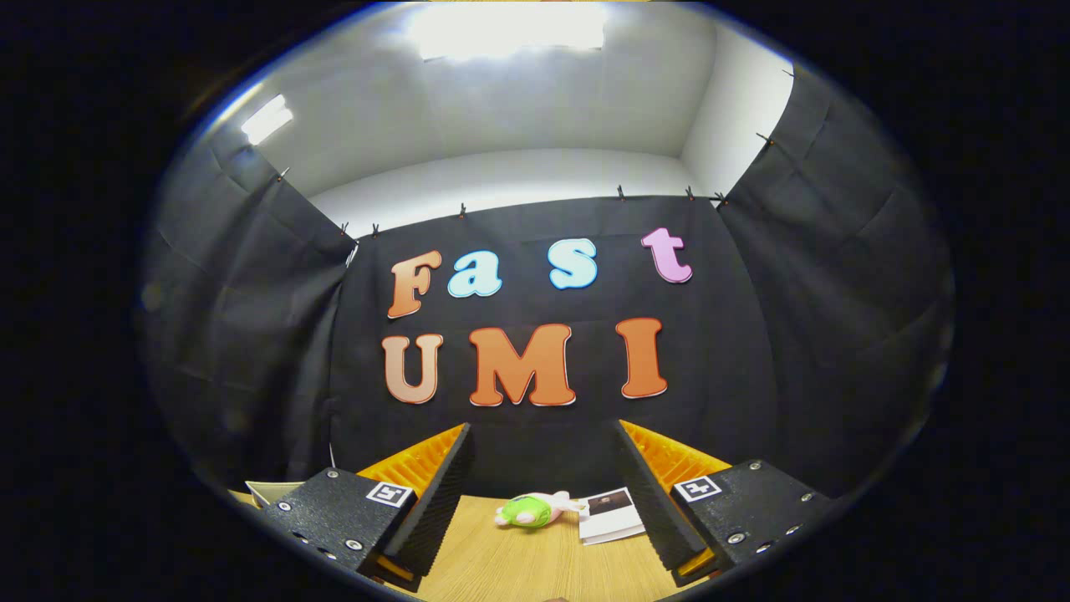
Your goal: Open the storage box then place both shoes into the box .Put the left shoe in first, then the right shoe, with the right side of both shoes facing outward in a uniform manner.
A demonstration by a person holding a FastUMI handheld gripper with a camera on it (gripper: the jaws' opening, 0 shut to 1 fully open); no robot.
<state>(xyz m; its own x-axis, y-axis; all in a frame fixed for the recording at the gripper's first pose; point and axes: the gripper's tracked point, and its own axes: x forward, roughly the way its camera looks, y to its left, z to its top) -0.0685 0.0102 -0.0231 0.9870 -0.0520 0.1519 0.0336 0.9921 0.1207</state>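
Observation:
My gripper (542, 435) is held high and level, looking at the booth's back wall, with its two fingers (435, 502) spread wide apart and nothing between them. Beyond the fingers, on the wooden table (518, 568), lies a small shoe (532, 510) with a bright green body and a pale pink part, resting on its side. At the far left, past the left finger, a pale corner of a box-like thing (269, 492) shows; I cannot tell what it is.
A white leaflet with a dark picture (610, 514) lies on the table just right of the shoe, close to the right finger. Black cloth walls close the booth at the back and both sides.

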